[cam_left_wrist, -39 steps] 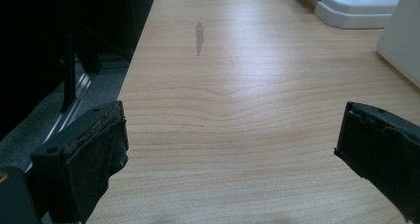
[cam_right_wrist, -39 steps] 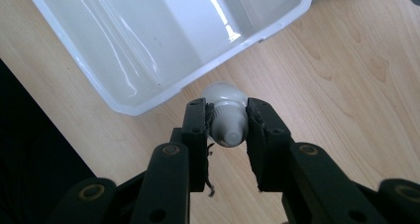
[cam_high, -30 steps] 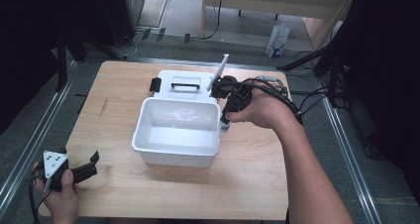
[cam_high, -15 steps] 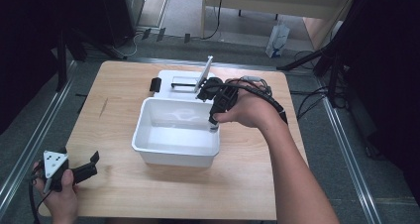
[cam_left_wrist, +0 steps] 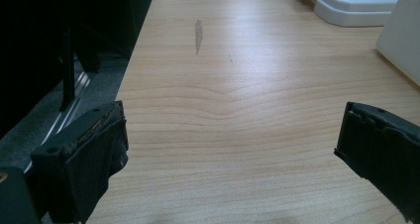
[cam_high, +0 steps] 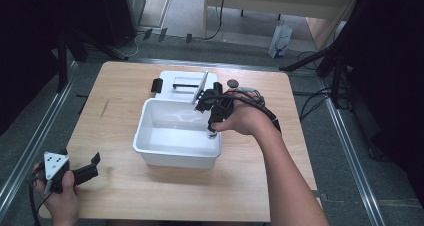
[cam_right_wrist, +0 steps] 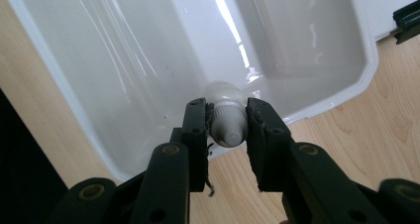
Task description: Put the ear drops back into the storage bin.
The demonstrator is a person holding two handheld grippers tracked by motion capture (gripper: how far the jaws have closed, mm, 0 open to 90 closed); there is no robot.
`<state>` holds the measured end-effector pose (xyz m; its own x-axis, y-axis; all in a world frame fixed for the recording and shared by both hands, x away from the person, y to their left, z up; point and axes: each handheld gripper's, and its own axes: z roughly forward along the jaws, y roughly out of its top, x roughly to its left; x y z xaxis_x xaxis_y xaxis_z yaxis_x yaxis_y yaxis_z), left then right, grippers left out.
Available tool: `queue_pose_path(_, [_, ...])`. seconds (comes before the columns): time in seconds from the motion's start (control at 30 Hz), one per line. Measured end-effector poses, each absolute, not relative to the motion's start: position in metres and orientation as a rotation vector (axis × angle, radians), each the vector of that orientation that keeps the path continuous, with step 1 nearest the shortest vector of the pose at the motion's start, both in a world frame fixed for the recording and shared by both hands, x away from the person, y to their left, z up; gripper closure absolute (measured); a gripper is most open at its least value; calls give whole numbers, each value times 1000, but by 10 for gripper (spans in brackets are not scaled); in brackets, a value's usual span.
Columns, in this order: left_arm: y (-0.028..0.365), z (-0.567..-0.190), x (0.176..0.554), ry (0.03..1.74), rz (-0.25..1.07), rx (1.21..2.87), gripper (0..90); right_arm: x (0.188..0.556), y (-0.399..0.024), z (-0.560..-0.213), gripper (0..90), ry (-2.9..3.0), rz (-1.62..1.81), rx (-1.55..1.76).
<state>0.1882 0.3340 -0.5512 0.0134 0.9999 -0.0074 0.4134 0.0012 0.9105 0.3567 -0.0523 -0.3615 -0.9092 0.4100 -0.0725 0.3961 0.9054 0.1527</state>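
Two black jaws of the right gripper point(cam_right_wrist: 227, 130) are clamped on a small white plastic bottle with a ribbed cap point(cam_right_wrist: 226, 120), which sits squarely between the pads, its capped end towards the camera and its rounded body pointing away, down into a white rectangular plastic tub point(cam_right_wrist: 124, 60). In the high view the right gripper point(cam_high: 213, 132) hangs over the tub's point(cam_high: 175, 153) right-hand edge, the bottle at its tip just inside the rim. Behind the tub, touching its far side, lies a white flat lid with a black handle point(cam_high: 182, 83). Well apart, at the near left corner of the light wooden table point(cam_high: 125, 86), the left gripper point(cam_high: 92, 167) rests with its jaws spread wide and nothing between them.
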Motion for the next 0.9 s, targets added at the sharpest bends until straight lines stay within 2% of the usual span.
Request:
queue_pose_path(0.63, [334,-551,188,1507,962,1526,3,356,-55,-428,717,2971,150,442])
queue_pose_path(0.9, [333,-551,188,1506,966,1532,3,356,-52,-438,719,2942,87,407])
